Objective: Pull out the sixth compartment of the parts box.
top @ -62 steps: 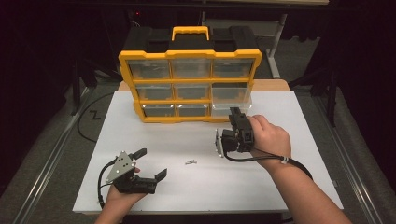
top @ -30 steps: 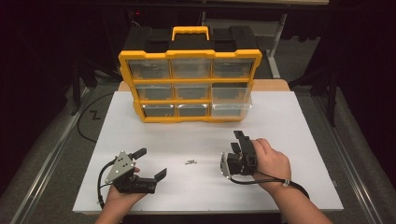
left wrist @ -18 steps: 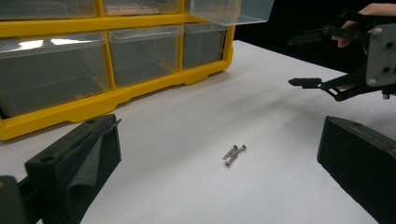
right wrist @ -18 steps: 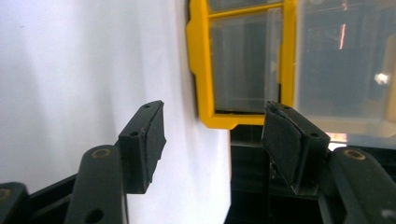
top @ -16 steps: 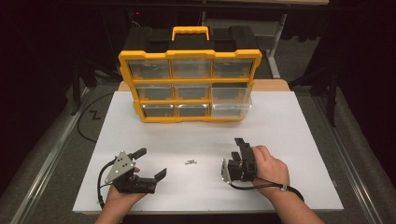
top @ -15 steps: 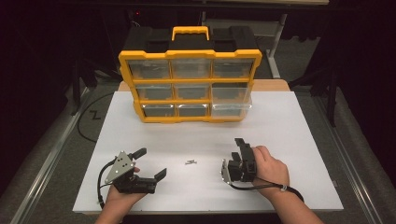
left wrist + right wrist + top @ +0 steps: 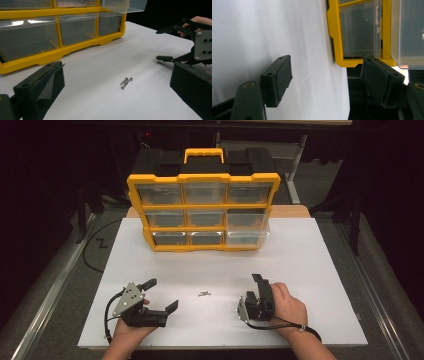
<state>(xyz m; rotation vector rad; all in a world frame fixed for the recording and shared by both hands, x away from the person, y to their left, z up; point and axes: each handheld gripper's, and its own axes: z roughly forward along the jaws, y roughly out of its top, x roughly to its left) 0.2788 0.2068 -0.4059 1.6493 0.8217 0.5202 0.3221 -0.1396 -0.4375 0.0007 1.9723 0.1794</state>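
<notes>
While both tools are resting near the front edge of the tabletop (image 7: 320, 255), the left tool (image 7: 162, 295) is lying low in the person's left hand (image 7: 131, 334) toward the front left corner, its jaws spread wide and gripping nothing. In the left gripper view those two black jaws are standing far apart at the bottom corners, with bare white surface between them. The right tool (image 7: 260, 290) is sitting right of the middle of the front edge, held by the right hand (image 7: 287, 309) and turned on its side, its jaws likewise released and empty; in the right gripper view they are framing open tabletop and the lower corner of the organizer.

The screws (image 7: 203, 294), a small cluster of about three, are lying on the tabletop between the two tools, just ahead of the left tool's jaws and off to the left of the right tool, touching neither. In the left gripper view the screws (image 7: 126, 82) are showing beyond and between the jaws, with the right tool (image 7: 165, 45) farther off.

The yellow organizer (image 7: 202, 212) is standing upright at the far edge of the tabletop, well apart from the tools, and its bottom right drawer (image 7: 247, 236) is sticking out past the frame.
</notes>
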